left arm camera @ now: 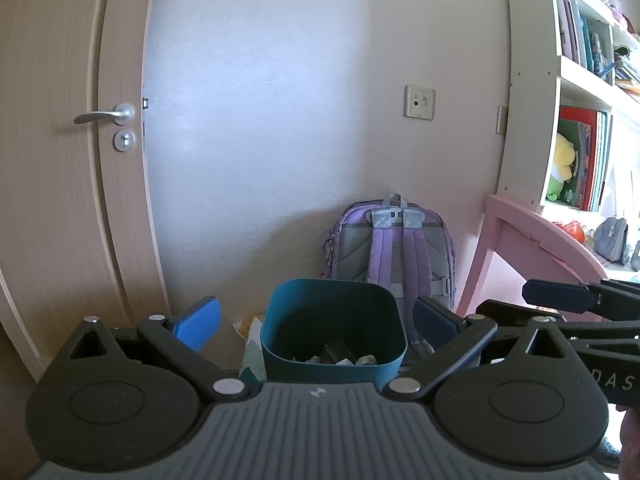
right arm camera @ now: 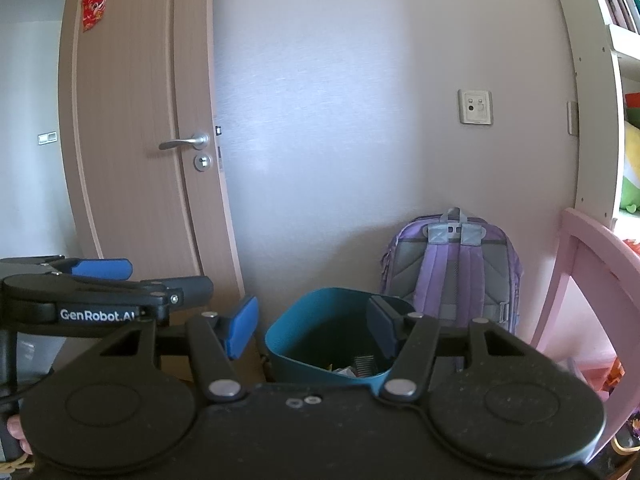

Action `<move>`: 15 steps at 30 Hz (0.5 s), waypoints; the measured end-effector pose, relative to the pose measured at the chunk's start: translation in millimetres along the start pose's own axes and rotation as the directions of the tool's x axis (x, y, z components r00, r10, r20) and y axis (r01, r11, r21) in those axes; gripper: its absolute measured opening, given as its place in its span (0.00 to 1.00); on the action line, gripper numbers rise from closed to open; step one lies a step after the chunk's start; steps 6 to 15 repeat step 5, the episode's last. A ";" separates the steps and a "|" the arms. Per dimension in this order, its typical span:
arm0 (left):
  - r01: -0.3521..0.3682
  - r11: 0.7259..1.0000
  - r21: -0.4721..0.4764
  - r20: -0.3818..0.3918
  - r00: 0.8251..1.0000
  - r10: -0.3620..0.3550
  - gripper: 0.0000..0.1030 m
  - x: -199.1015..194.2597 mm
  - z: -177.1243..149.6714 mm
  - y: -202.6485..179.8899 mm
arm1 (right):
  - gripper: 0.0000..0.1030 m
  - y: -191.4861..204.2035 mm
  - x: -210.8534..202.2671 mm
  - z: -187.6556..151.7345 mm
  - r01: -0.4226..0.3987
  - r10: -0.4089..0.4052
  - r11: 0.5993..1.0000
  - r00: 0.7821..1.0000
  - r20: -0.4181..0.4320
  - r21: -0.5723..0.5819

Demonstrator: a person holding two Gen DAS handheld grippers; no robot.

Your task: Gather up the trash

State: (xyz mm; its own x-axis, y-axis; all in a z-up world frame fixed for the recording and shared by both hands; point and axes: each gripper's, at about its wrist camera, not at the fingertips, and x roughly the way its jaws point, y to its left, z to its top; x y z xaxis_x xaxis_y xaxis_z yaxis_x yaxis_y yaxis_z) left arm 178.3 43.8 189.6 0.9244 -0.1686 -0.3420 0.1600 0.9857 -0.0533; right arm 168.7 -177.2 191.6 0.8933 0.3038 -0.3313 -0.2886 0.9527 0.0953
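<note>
Door (left arm camera: pixel 60 160) at far left with a metal lever handle (left arm camera: pixel 106 115); left hand-held gripper (left arm camera: pixel 316 320) with jaws spread wide, holding nothing, aimed over the teal bin (left arm camera: pixel 332 364). The bin stands on the floor against the wall, bits of trash (left arm camera: pixel 340 356) in its bottom, a purple backpack (left arm camera: pixel 394 244) just behind it. Right hand-held gripper (right arm camera: pixel 312 328) likewise spread and empty; pink chair (left arm camera: pixel 532 244) and bookshelf (left arm camera: pixel 528 80) at far right.

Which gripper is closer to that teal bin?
Hard to separate; the left gripper seems marginally nearer. It faces the teal bin squarely, jaws framing it. The right gripper sits alongside, the bin offset toward its right finger. Both are empty.
</note>
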 end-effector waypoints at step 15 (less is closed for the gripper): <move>0.009 1.000 0.007 0.001 1.000 -0.009 1.00 6.2 -2.8 -1.2 | 0.58 -6.3 9.0 -3.3 0.000 0.000 1.000 1.000 -0.011 0.009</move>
